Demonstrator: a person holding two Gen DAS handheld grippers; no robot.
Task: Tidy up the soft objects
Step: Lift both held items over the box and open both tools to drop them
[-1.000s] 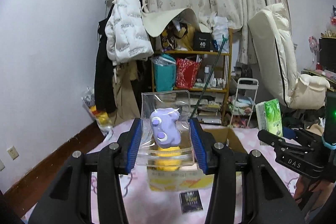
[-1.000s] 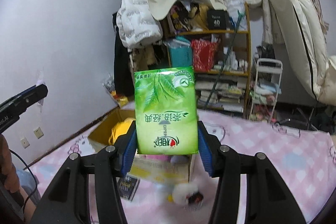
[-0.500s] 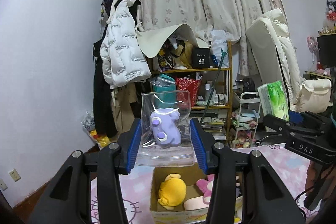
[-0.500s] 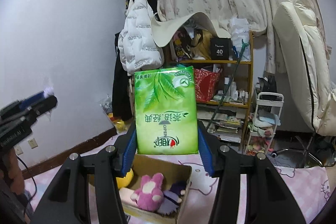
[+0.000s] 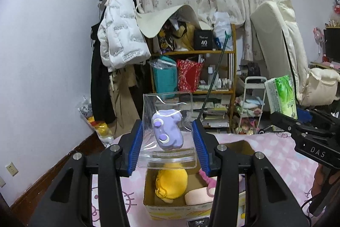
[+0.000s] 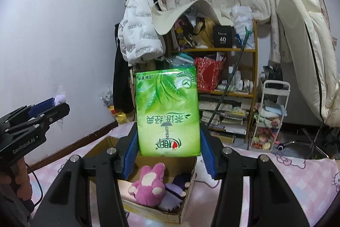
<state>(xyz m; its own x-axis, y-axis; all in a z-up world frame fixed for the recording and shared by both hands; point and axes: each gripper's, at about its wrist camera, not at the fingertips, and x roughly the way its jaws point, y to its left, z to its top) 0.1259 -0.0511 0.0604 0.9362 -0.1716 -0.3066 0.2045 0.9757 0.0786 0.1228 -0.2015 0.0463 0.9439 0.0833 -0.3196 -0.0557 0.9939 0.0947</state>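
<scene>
A pink patterned bedspread covers the surface under both grippers, and a wooden shelf unit packed with bags and books stands against the far wall beside a white puffer jacket on a hook. On the bedspread sits an open cardboard box; the left wrist view shows the same box directly below the left gripper. Inside it lie a yellow plush, a pink plush and a small purple plush, close together.

The right gripper is closed onto a green tissue pack, its blue pads pressing both lower sides; the pack stands upright above the box, its print upside down. From the left wrist view the same pack shows to the right, held in that gripper.

The left gripper is clamped on a clear zip bag, held upright over the box, zip strip at the bottom. A purple toy sits inside the bag between the pads.
</scene>
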